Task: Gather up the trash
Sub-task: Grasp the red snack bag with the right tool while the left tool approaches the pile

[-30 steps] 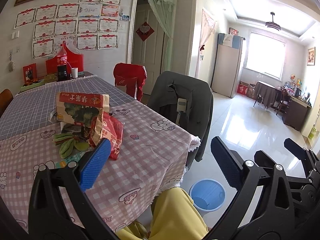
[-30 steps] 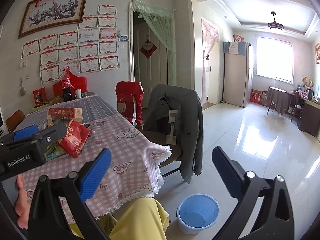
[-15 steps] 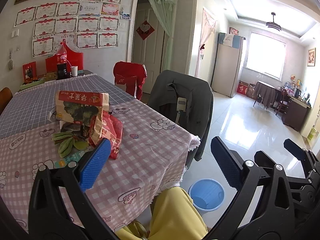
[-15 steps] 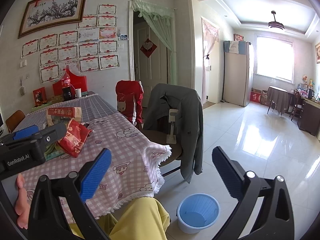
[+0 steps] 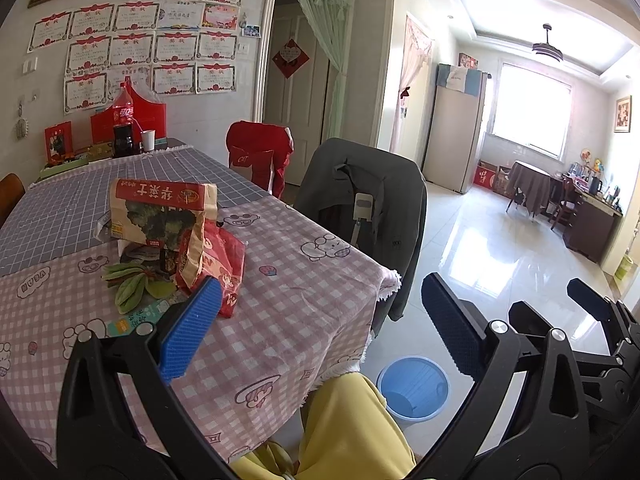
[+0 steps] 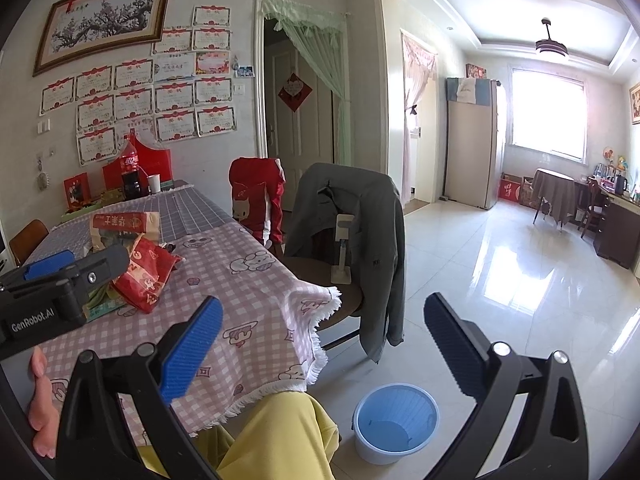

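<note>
A pile of trash lies on the pink checked tablecloth (image 5: 304, 312): a tan and red paper bag (image 5: 160, 212), a red snack wrapper (image 5: 218, 260), green leaf scraps (image 5: 132, 284) and a flat green packet (image 5: 132, 318). The pile also shows in the right wrist view, with the red wrapper (image 6: 146, 276) in front. A blue bin (image 5: 412, 388) stands on the floor by the table corner; it also shows in the right wrist view (image 6: 396, 422). My left gripper (image 5: 320, 328) is open and empty, just short of the pile. My right gripper (image 6: 322, 348) is open and empty over the table edge.
A chair with a grey jacket (image 5: 368, 200) and a red-covered chair (image 5: 258, 156) stand along the table's right side. A cola bottle (image 5: 122, 124) and a cup (image 5: 147, 140) stand at the far end. The tiled floor (image 6: 520, 280) stretches right. A yellow-clad knee (image 6: 276, 436) is below.
The left gripper has edged slightly toward the table. The right gripper has barely moved. Both stay open.
</note>
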Demonstrator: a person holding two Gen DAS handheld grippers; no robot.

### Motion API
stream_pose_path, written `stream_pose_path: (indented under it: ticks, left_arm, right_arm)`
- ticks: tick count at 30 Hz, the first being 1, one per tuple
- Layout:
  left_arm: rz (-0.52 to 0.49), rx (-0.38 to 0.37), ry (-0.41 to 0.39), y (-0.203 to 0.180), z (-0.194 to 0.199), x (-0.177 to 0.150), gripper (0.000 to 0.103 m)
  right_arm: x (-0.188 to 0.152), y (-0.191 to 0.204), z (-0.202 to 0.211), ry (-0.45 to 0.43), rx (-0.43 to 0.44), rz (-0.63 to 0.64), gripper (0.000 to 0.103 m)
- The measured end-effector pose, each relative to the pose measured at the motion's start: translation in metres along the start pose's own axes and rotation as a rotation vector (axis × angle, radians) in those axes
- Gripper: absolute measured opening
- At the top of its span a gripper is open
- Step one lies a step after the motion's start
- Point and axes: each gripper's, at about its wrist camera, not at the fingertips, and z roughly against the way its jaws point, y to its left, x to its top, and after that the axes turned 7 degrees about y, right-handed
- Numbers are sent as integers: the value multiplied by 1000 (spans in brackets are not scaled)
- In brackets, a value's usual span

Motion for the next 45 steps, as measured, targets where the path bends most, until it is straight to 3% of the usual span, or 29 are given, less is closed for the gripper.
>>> stream_pose_path:
  ticks: [14, 22, 41, 45]
  left_arm:
    - [16, 11, 11, 8, -5, 0, 98]
    - [77, 54, 39, 36, -14, -2, 98]
    - [327, 350, 161, 180, -35, -17, 98]
    - [385, 396, 179, 207, -38, -19, 97]
  right_arm:
    - [3, 6, -9, 16, 16, 8, 99]
    - [12, 36, -26, 47, 83, 58, 99]
    - [33, 184, -126, 237, 399, 251, 99]
    - [37, 216, -144, 264, 429, 294, 99]
